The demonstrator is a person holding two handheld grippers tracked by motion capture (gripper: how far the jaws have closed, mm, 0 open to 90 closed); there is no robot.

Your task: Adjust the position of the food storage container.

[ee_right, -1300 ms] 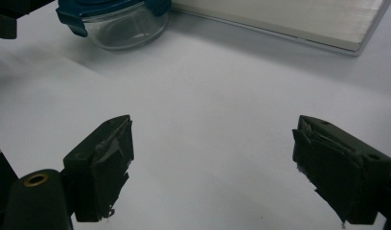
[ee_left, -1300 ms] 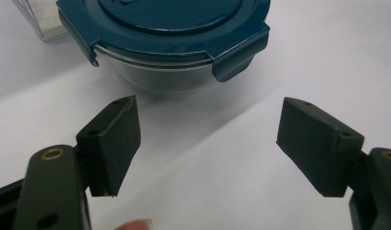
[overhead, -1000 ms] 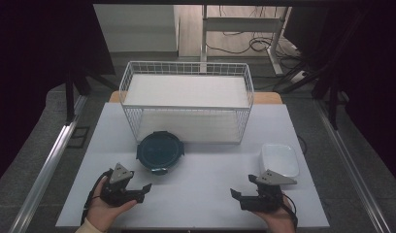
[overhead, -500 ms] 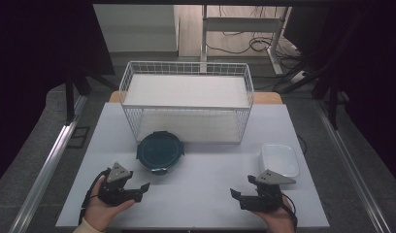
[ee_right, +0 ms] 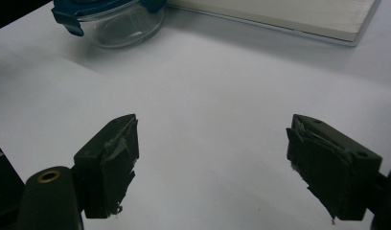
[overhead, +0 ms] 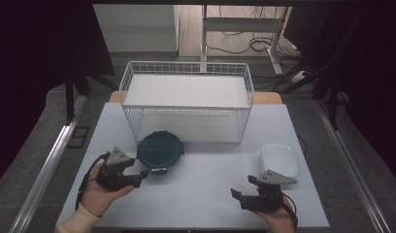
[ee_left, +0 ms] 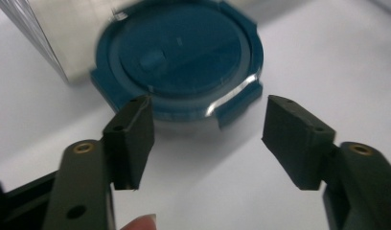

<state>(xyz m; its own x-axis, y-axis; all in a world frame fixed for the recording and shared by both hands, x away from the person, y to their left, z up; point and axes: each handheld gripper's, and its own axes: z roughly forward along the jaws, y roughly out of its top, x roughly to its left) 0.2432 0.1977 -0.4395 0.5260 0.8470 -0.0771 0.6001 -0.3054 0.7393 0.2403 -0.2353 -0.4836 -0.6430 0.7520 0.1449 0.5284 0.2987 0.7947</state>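
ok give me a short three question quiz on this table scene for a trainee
1. True or false: the round clear container with the dark blue clip-on lid sits inside the white wire basket.
2. Which is nearest the right gripper? A) the wire basket B) the white rounded-rectangle dish C) the blue-lidded container
3. Fill in: the left gripper has its jaws ____ with nothing between them.

Key:
1. False: it stands on the white table, in front of the basket.
2. B
3. open; they have just been closing, aimed at the container's near edge.
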